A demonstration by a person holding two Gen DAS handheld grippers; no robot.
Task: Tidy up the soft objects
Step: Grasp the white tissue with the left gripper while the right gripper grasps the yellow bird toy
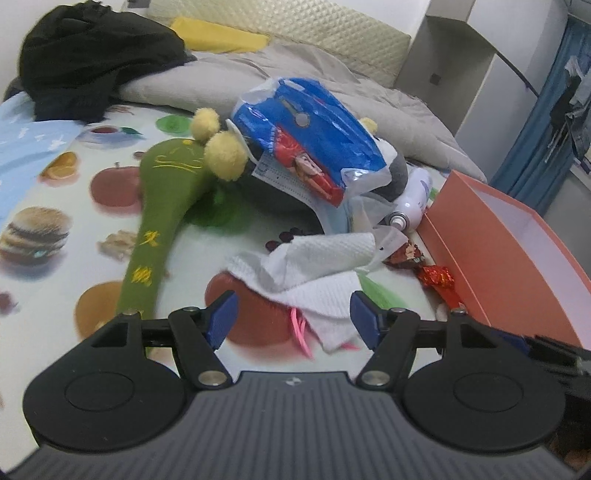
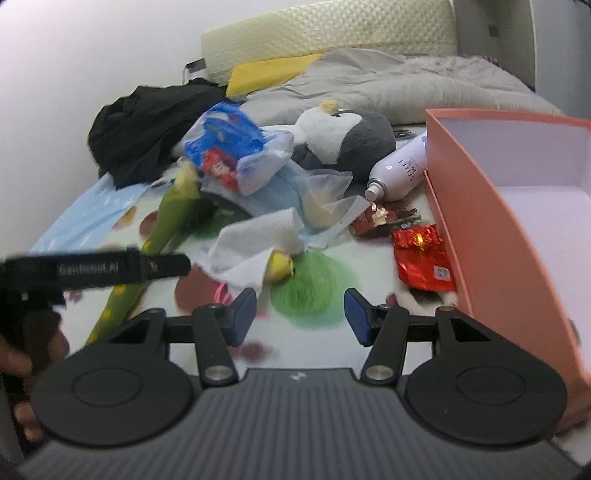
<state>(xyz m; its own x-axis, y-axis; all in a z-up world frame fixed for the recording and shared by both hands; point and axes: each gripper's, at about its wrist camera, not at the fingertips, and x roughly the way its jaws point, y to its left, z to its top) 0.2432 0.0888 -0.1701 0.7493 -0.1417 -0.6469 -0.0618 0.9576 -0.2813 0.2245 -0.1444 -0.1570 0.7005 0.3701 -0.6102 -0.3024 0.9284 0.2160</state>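
Observation:
A crumpled white paper towel [image 1: 314, 266] lies on the fruit-print bed sheet [image 1: 55, 192], just ahead of my open, empty left gripper [image 1: 293, 319]. A long green plush [image 1: 159, 225] with yellow pompoms lies to its left. A blue plastic package [image 1: 306, 136] rests on a grey-and-white plush toy [image 2: 347, 136]. The towel [image 2: 258, 240] also shows in the right wrist view, ahead and left of my open, empty right gripper [image 2: 300, 314]. An open orange box [image 2: 517, 229] stands at the right.
A white spray bottle [image 2: 400, 171] and red foil wrappers [image 2: 421, 254] lie beside the box. A black garment [image 1: 92, 59], yellow cloth [image 1: 218, 35] and grey duvet [image 1: 229, 77] lie at the back. The left gripper's body [image 2: 92, 269] crosses the right view's left side.

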